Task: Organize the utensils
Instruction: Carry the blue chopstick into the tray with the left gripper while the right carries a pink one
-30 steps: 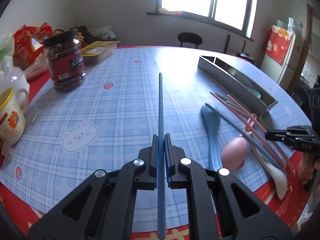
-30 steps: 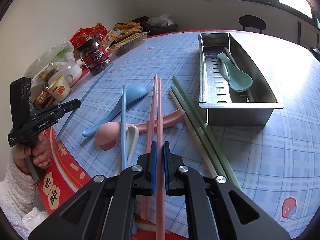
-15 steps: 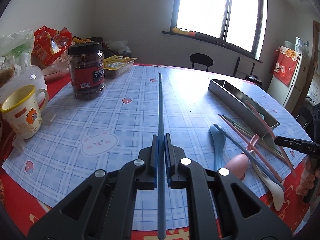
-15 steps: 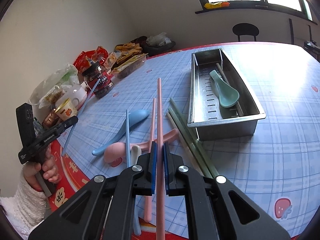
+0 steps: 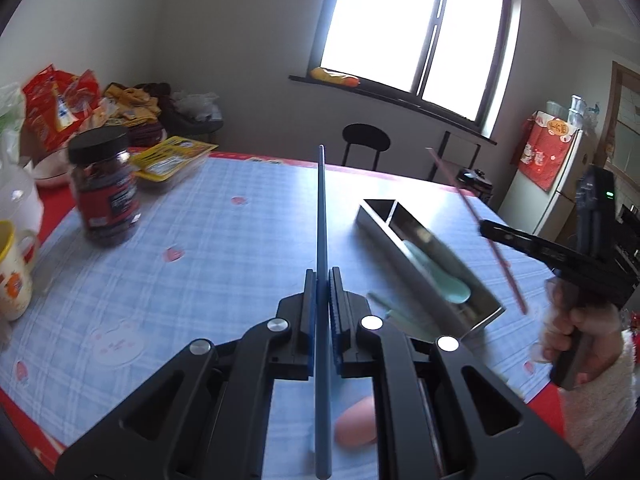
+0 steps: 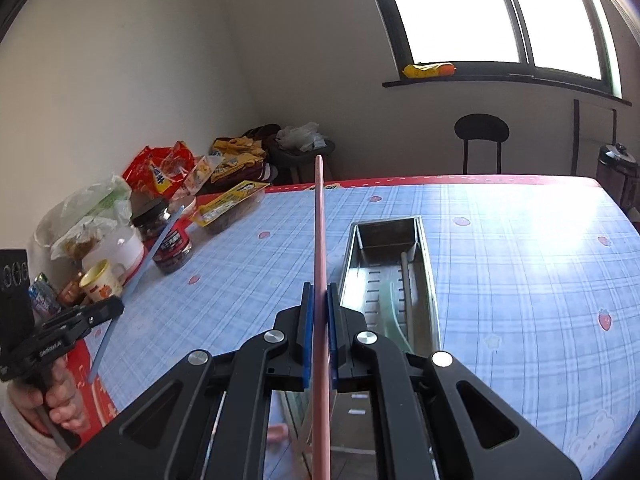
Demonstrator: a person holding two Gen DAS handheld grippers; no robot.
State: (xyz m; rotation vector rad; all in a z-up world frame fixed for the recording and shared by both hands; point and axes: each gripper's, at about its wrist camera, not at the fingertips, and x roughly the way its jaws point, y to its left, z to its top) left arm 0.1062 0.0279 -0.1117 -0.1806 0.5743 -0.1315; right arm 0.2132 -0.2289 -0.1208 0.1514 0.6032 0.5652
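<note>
My left gripper (image 5: 322, 280) is shut on a blue chopstick (image 5: 321, 216) and holds it above the table, left of the steel utensil tray (image 5: 400, 236). My right gripper (image 6: 319, 296) is shut on a pink chopstick (image 6: 319, 220), held in the air just left of the tray (image 6: 352, 268). The pink chopstick (image 5: 476, 224) also shows in the left wrist view, raised beside the tray. A green spoon (image 5: 440, 280) lies in the tray. A pink spoon (image 5: 356, 424) lies on the table below my left gripper. The other utensils are hidden.
A dark jar (image 5: 106, 192), a yellow mug (image 5: 12, 272) and snack packets (image 5: 168, 160) stand along the table's left side. The table (image 6: 520, 264) has a blue checked cloth. A black chair (image 6: 480, 136) stands behind it.
Both grippers have risen with their chopsticks and moved toward the tray. The right gripper now hangs over the tray's near end; the loose utensils have dropped out of sight.
</note>
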